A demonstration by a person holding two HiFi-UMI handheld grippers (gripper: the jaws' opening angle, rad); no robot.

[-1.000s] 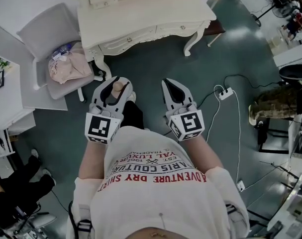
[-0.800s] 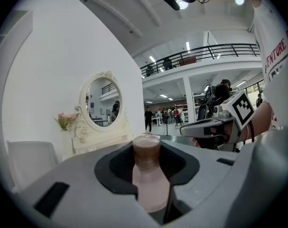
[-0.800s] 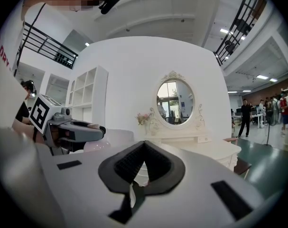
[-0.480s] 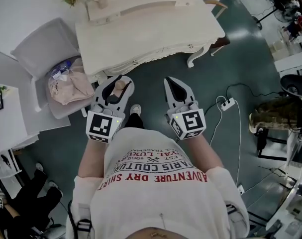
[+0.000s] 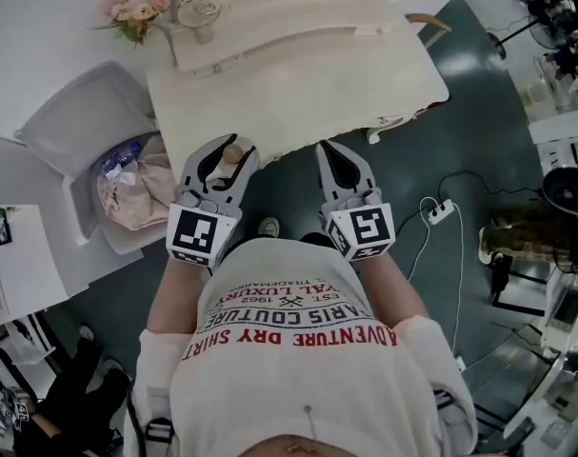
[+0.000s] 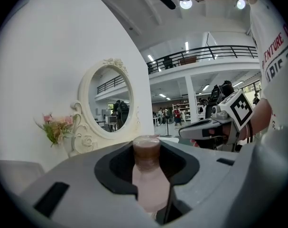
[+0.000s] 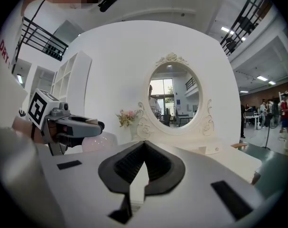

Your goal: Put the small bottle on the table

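The left gripper (image 5: 222, 156) clamps the small bottle (image 6: 146, 172) upright between its 2 jaws, by the front edge of the cream dressing table (image 5: 298, 84). The right gripper (image 5: 339, 155) holds nothing, its jaw tips pressed together.

Both forearms reach forward side by side, tongs nearly level. The left tongs (image 5: 224, 156) clamp the small bottle (image 6: 146, 175); the right tongs (image 5: 331, 152) are pressed together, empty.
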